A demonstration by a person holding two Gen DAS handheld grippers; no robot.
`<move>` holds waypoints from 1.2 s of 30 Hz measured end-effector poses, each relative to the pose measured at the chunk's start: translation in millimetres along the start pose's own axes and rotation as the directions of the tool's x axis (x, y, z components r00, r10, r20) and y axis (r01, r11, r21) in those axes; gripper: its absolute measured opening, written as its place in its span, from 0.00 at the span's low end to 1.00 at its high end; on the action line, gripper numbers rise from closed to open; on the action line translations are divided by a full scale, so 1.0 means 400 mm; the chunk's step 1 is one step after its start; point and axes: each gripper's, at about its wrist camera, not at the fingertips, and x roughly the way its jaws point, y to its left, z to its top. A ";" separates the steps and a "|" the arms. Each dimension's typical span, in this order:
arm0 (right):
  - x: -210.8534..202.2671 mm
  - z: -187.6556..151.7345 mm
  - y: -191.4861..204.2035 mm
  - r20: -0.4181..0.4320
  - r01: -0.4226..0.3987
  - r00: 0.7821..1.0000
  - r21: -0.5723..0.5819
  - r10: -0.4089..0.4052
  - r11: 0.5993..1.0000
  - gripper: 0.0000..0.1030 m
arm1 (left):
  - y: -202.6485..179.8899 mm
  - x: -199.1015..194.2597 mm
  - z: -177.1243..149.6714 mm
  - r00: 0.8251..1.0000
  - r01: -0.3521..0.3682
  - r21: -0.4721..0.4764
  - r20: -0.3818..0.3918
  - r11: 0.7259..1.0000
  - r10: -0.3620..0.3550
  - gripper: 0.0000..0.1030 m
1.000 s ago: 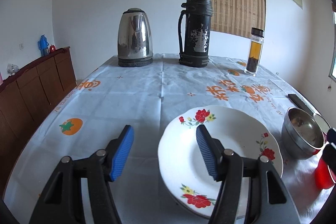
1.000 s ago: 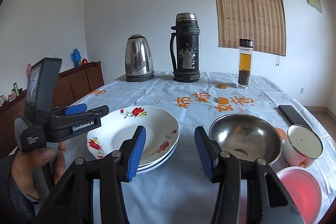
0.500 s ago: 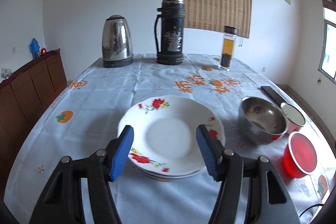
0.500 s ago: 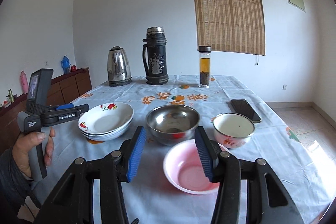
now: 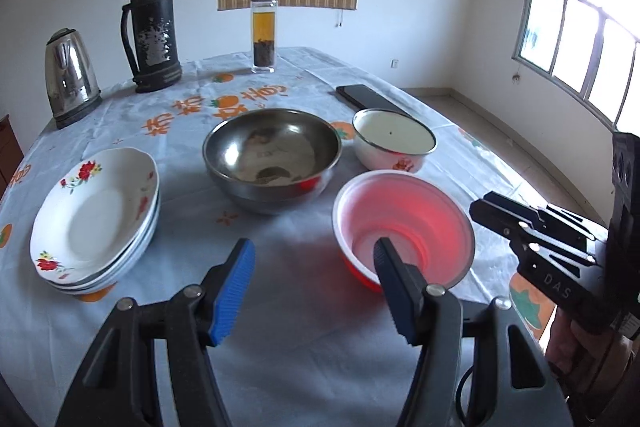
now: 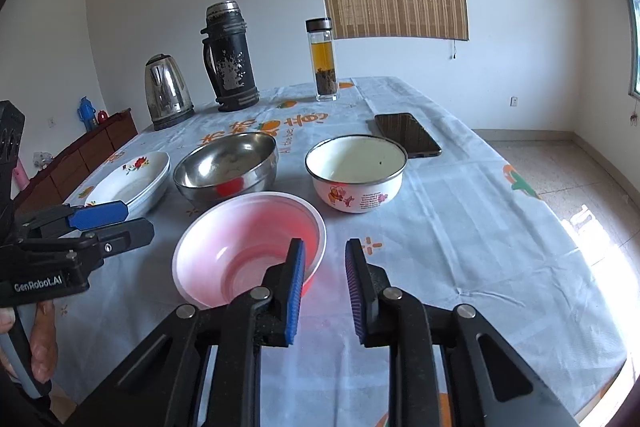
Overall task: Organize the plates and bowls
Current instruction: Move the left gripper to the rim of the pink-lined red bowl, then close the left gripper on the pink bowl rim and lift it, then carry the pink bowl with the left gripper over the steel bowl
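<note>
Two grippers up, both low over the near edge of the table (image 6: 460, 195). My right gripper (image 6: 324, 287): fingers (image 6: 294, 291) narrowly apart and closing, near rim of the pink bowl (image 6: 248, 247) right at the left finger, nothing pinched between the pads from what I can see. My left gripper (image 5: 314, 287): fingers (image 5: 234, 291) spread wide, holding nothing; right finger overlaps the pink bowl's near rim in that view, left one sits over bare cloth. Can't tell if either finger touches the bowl.

Pink bowl is nearest, upright, empty. Just behind it to the left, the steel bowl (image 5: 272, 159); to the right, the white enamel bowl (image 5: 394, 145) with a printed side. All three close together, apart from each other. Stack of floral plates (image 5: 94, 211) sits left of the steel bowl, near the table's left edge.

Further back: black phone (image 6: 408, 135) flat behind the enamel bowl. At the far end, kettle (image 5: 70, 83), black thermos (image 5: 152, 27) and glass tea bottle (image 5: 264, 31), all upright in a row
</note>
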 end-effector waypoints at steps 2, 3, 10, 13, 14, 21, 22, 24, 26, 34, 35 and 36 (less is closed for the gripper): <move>0.013 -0.001 -0.003 -0.007 -0.011 1.000 0.007 0.011 1.000 0.21 | -0.010 0.013 0.002 1.000 0.009 -0.002 -0.008 1.000 -0.009 0.56; 0.015 -0.002 -0.003 -0.005 -0.015 1.000 0.005 0.015 1.000 0.21 | -0.012 0.017 0.003 1.000 0.013 -0.006 -0.012 1.000 -0.013 0.55; 0.039 -0.003 0.007 -0.019 -0.044 0.999 -0.009 0.044 0.999 0.18 | -0.014 0.063 0.004 0.997 0.052 -0.029 -0.064 0.998 -0.054 0.34; 0.047 -0.007 0.013 -0.029 -0.043 0.999 -0.020 0.043 0.999 0.14 | -0.018 0.084 0.002 0.994 0.067 -0.031 -0.085 0.997 -0.070 0.26; 0.048 -0.008 0.013 -0.028 -0.044 0.999 -0.020 0.043 0.999 0.14 | -0.019 0.088 0.002 0.993 0.074 -0.034 -0.087 0.997 -0.077 0.25; 0.048 -0.010 0.018 -0.027 -0.031 0.999 -0.035 0.030 0.999 0.12 | -0.031 0.092 -0.001 0.992 0.087 -0.037 -0.085 0.996 -0.090 0.18; 0.047 -0.010 0.018 -0.024 -0.034 0.999 -0.033 0.033 0.999 0.12 | -0.030 0.092 -0.002 0.993 0.081 -0.037 -0.084 0.996 -0.084 0.18; 0.041 -0.010 0.020 -0.016 -0.038 0.999 -0.034 0.037 0.999 0.12 | -0.032 0.089 -0.004 0.994 0.070 -0.033 -0.083 0.997 -0.072 0.16; 0.037 -0.009 0.021 -0.011 -0.039 0.999 -0.036 0.039 0.999 0.11 | -0.034 0.084 -0.005 0.995 0.057 -0.023 -0.075 0.998 -0.059 0.15; 0.021 -0.005 0.027 0.019 -0.042 0.999 -0.031 0.043 0.999 0.09 | -0.034 0.064 -0.003 0.998 0.035 -0.004 -0.046 0.999 -0.035 0.13; 0.017 -0.002 0.029 0.027 -0.045 0.999 -0.032 0.046 0.998 0.09 | -0.031 0.061 -0.001 0.999 0.033 -0.006 -0.041 0.999 -0.033 0.13; 0.013 0.001 0.032 0.036 -0.047 0.998 -0.034 0.049 0.998 0.09 | -0.029 0.057 0.002 0.999 0.031 -0.009 -0.035 0.999 -0.031 0.13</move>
